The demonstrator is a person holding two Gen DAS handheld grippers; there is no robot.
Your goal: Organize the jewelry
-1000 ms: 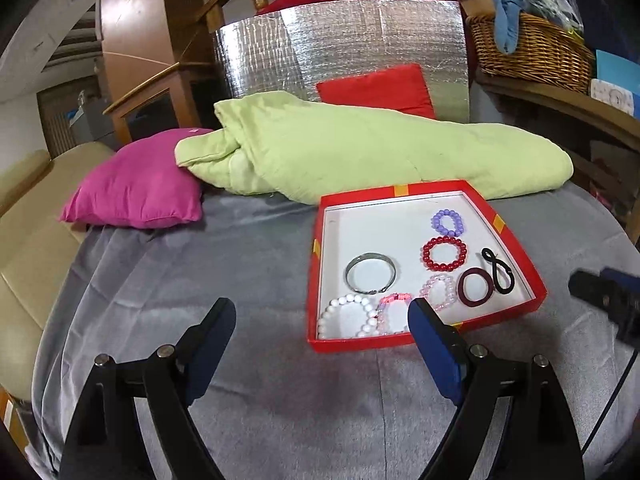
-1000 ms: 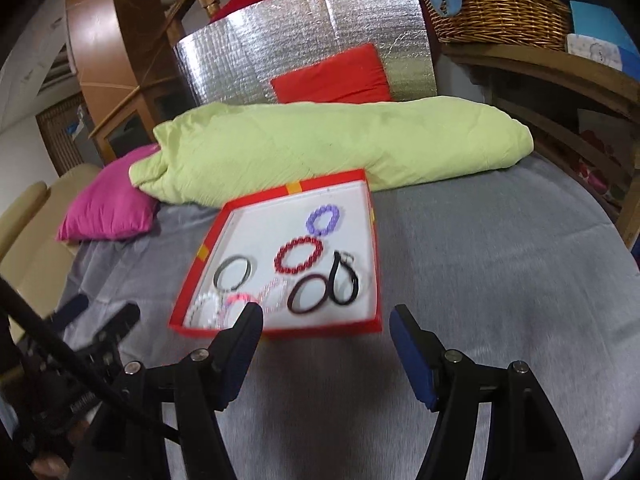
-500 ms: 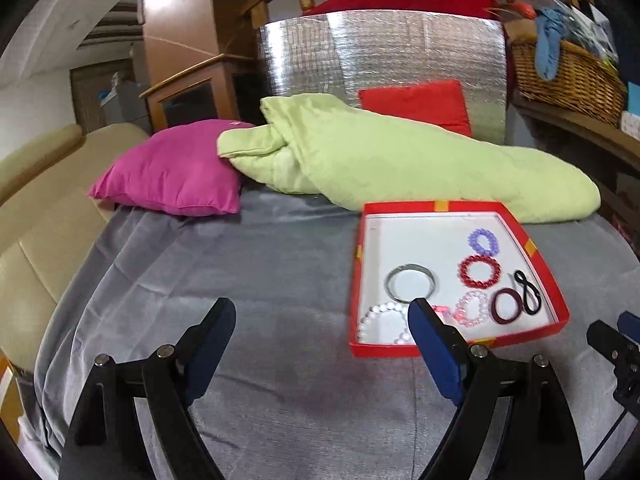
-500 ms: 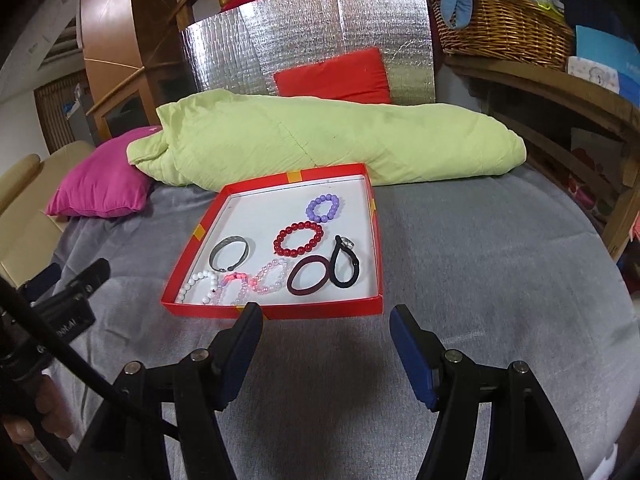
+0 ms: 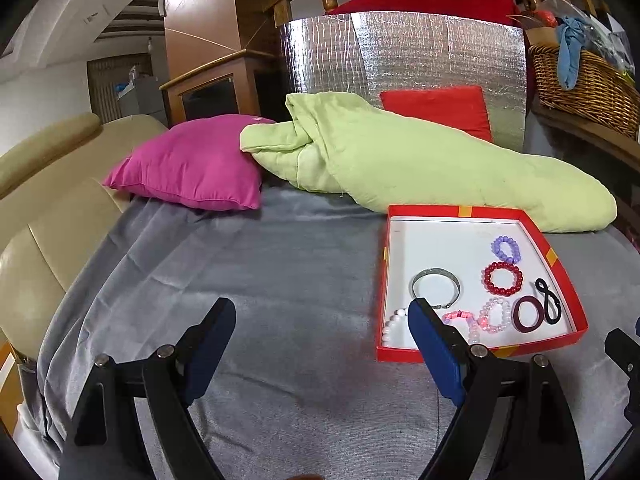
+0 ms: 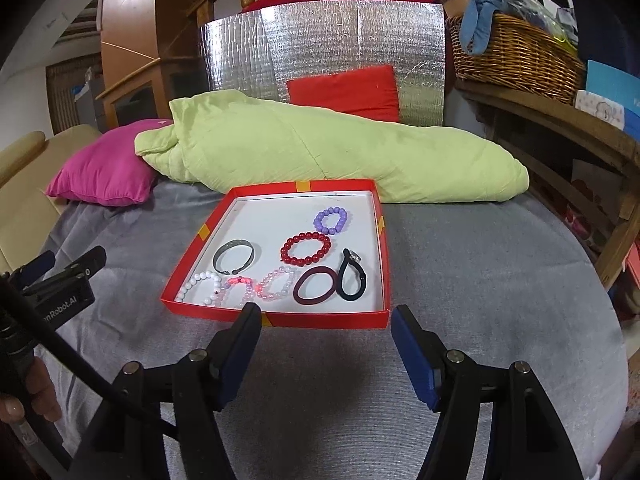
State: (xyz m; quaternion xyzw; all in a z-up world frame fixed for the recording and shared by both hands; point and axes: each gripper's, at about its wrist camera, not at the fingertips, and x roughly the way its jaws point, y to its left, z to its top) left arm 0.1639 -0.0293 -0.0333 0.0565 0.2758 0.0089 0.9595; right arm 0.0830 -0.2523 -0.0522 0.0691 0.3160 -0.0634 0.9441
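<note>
A shallow red tray (image 6: 224, 210) with a white floor sits on the grey cloth (image 6: 480, 280), just in front of the green quilt (image 6: 320, 152). Inside lie five bead bracelets: purple (image 6: 330, 219), dark red (image 6: 306, 248), clear pink (image 6: 276, 283), bright pink (image 6: 236, 284), white (image 6: 200, 286); one grey metal bangle (image 6: 234, 262); and two hair ties, maroon (image 6: 316, 285) and black (image 6: 352, 279). The left gripper (image 5: 322, 318), left of the tray, reads "nRobot.AI" on its body. The right gripper (image 6: 326, 322) is before the tray. Both are spread and hold nothing.
</note>
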